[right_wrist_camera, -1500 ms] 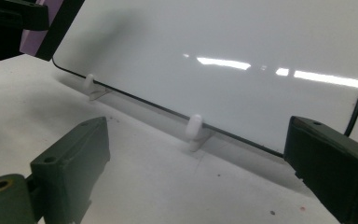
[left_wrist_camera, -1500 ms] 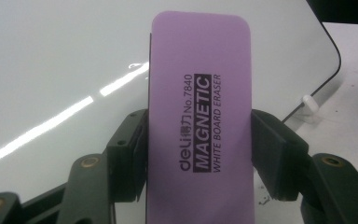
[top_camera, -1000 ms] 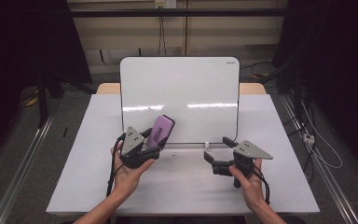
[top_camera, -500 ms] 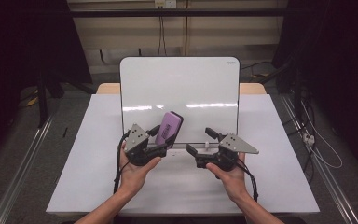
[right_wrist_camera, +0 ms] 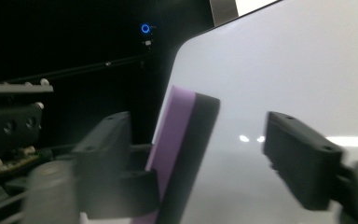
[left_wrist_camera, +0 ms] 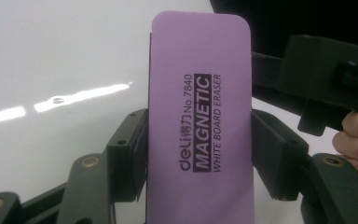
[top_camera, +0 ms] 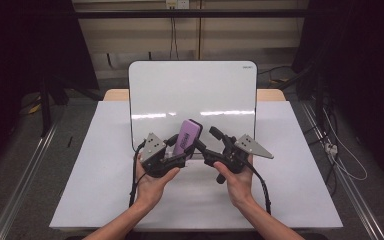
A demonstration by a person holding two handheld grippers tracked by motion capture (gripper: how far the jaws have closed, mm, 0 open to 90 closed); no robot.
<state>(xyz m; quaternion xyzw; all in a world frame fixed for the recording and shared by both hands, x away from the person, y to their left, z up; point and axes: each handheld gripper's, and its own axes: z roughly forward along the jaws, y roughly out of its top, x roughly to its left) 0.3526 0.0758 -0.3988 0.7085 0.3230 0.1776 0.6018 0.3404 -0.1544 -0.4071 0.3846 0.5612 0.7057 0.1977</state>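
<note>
A purple magnetic whiteboard eraser [top_camera: 188, 137] with a black felt underside stands tilted over the near edge of the whiteboard [top_camera: 195, 90]. My left gripper [top_camera: 181, 151] is shut on its lower half; in the left gripper view the jaws press both long sides of the eraser [left_wrist_camera: 200, 93]. My right gripper [top_camera: 208, 140] comes in from the right, open, close against the eraser. In the right gripper view the eraser [right_wrist_camera: 179, 140] stands edge-on between that gripper's [right_wrist_camera: 203, 147] spread jaws, near the left one, and the far jaw is well apart from it.
The whiteboard leans up at the back of a white table [top_camera: 100, 170]. A dark floor, rails and cables [top_camera: 340, 150] surround the table. The person's hands hold both grippers near the table's middle.
My right gripper has moved left until its open jaws straddle the eraser. My left gripper has carried the eraser right and a little forward.
</note>
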